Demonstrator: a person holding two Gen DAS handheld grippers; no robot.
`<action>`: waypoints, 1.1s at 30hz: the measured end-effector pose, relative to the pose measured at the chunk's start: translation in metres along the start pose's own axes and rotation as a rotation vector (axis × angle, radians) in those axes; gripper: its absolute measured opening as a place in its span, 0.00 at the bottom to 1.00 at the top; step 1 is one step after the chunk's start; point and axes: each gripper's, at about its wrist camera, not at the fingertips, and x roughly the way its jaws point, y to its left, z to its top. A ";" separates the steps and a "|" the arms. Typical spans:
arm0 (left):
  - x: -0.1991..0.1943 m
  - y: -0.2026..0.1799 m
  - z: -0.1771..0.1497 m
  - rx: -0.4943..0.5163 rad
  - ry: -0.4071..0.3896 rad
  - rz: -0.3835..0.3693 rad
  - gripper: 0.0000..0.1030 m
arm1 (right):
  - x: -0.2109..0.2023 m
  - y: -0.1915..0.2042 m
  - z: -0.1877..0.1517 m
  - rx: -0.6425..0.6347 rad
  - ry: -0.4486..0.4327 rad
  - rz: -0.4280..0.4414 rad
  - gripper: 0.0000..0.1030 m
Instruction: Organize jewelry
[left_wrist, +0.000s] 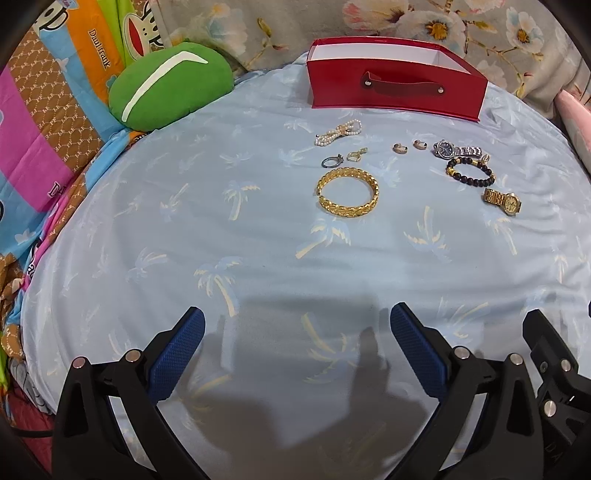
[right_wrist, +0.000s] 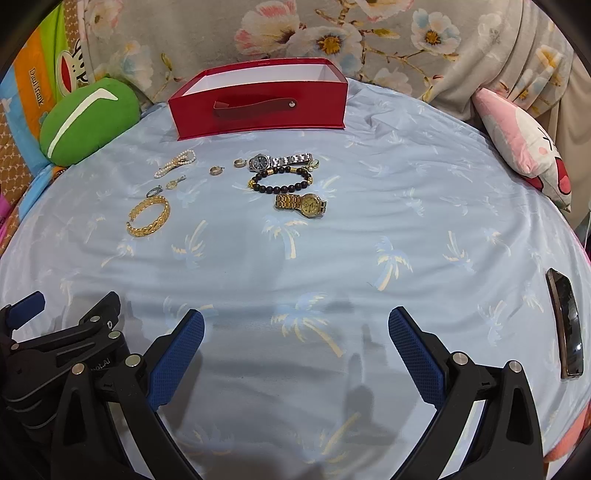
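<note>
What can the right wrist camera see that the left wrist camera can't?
Only the right wrist view shows the dark phone lying on the sheet. Only the left wrist view shows the pink patterned blanket at far left. Both show the red box, the gold bangle, the gold watch and the green pillow.

Brightness: even, moderately bright indoor light across the blue sheet (left_wrist: 258, 240).
Shadows: soft grey shadows on the sheet just beyond the left gripper (left_wrist: 297, 332) and right gripper (right_wrist: 295, 330).
Glare: pale reflection on the phone (right_wrist: 565, 325); small glints on the gold bangle (left_wrist: 347, 192).
Distortion: strong fisheye bending, black corners.
Focus: sharp mid-sheet, softer toward the rims.
</note>
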 end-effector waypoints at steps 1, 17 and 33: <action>0.001 0.000 0.000 0.001 0.001 0.001 0.95 | 0.000 0.001 0.000 -0.001 0.000 0.000 0.95; 0.025 0.007 0.017 -0.051 0.027 -0.060 0.95 | 0.038 -0.018 0.036 -0.010 -0.036 -0.005 0.95; 0.059 0.018 0.049 -0.085 0.028 -0.037 0.95 | 0.112 -0.028 0.085 0.029 0.032 0.125 0.66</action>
